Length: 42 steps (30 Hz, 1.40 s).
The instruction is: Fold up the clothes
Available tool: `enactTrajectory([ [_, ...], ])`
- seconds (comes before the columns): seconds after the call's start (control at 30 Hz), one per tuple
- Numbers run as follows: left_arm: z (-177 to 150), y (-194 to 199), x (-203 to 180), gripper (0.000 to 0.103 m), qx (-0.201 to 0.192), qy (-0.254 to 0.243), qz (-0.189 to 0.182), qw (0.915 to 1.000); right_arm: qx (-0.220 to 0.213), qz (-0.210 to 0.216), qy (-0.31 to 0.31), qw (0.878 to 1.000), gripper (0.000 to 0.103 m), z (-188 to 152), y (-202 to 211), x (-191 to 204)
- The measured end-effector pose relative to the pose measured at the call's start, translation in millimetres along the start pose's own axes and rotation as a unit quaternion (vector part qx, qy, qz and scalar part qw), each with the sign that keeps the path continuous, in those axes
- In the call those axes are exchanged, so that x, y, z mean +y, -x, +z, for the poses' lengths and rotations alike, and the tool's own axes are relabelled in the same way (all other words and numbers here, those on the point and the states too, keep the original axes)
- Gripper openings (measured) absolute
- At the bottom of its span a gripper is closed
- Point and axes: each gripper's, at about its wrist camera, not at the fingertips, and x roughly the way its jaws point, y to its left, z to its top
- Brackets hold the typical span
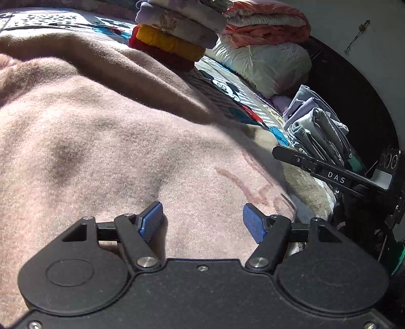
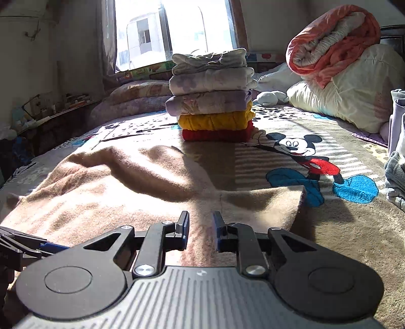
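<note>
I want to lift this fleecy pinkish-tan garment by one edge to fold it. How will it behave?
The pinkish-tan garment already lies in soft folds and ridges, so it will probably hang limp rather than hold shape. Its fuzzy nap should give the blue pads of the open left hand-held gripper decent grip. It looks thick, so likely rather heavy.

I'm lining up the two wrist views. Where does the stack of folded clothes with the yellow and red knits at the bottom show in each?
Left wrist view: the stack of folded clothes sits top centre, tilted, beyond the pinkish-beige fleece garment.
Right wrist view: the stack stands upright at centre, below the window.
Shared landmark: the rolled orange-pink quilt on the white pillow, right of the stack in both.
</note>
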Motion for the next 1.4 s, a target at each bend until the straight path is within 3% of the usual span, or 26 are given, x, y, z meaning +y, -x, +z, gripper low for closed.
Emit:
enactTrajectory([
  [0.03, -2, 1, -1, 0.069, 0.0, -0.001, 0.001, 1.0, 0.033, -0.003, 0.021, 0.999, 0.019, -13, -10, 6],
  [0.07, -3, 2, -2, 0.069, 0.0, 0.0, 0.002, 1.0, 0.035, -0.007, 0.035, 0.999, 0.018, -25, -13, 6],
  [0.23, -16, 13, -4, 0.07, 0.001, -0.011, 0.004, 0.9999, -0.017, 0.018, 0.002, 1.0, 0.022, -27, 14, 11],
  [0.37, -27, 27, -4, 0.072, 0.01, -0.036, 0.005, 0.9993, 0.03, 0.01, 0.049, 0.998, 0.024, -44, 13, 29],
  [0.5, -33, 56, 5, 0.073, 0.009, -0.046, 0.005, 0.9989, 0.014, -0.005, 0.054, 0.998, 0.024, -51, 30, 34],
  [0.57, -32, 76, 18, 0.072, -0.026, -0.029, 0.024, 0.9989, -0.004, 0.011, 0.061, 0.998, 0.026, -49, 40, 45],
  [0.67, -35, 94, 33, 0.071, -0.063, -0.022, 0.088, 0.9939, -0.022, 0.051, 0.113, 0.992, 0.026, -49, 42, 79],
  [0.73, -42, 94, 37, 0.069, -0.055, -0.044, 0.146, 0.9868, -0.031, 0.073, 0.151, 0.985, 0.025, -52, 39, 105],
  [0.8, -57, 90, 30, 0.068, -0.029, -0.102, 0.17, 0.9798, -0.028, 0.092, 0.187, 0.978, 0.024, -59, 32, 127],
  [0.87, -75, 82, 12, 0.07, -0.01, -0.191, 0.204, 0.9602, -0.009, 0.081, 0.222, 0.972, 0.023, -76, 24, 141],
  [0.93, -83, 82, 1, 0.071, -0.006, -0.231, 0.223, 0.9472, -0.007, 0.078, 0.215, 0.973, 0.023, -76, 30, 139],
  [1.0, -86, 85, -7, 0.07, -0.018, -0.259, 0.236, 0.9365, 0.002, 0.077, 0.228, 0.971, 0.023, -66, 40, 142],
  [1.13, -82, 81, -13, 0.064, -0.08, -0.307, 0.265, 0.9105, -0.046, 0.098, 0.242, 0.964, 0.024, -62, 47, 156],
  [1.2, -77, 69, -8, 0.063, -0.069, -0.303, 0.246, 0.9181, -0.052, 0.107, 0.247, 0.962, 0.026, -63, 38, 166],
  [1.33, -55, 61, 12, 0.063, 0.006, -0.254, 0.193, 0.9477, 0.02, 0.131, 0.233, 0.964, 0.032, -65, 21, 167],
  [1.4, -39, 71, 23, 0.065, 0.002, -0.213, 0.184, 0.9598, 0.028, 0.151, 0.211, 0.965, 0.032, -55, 27, 159],
])
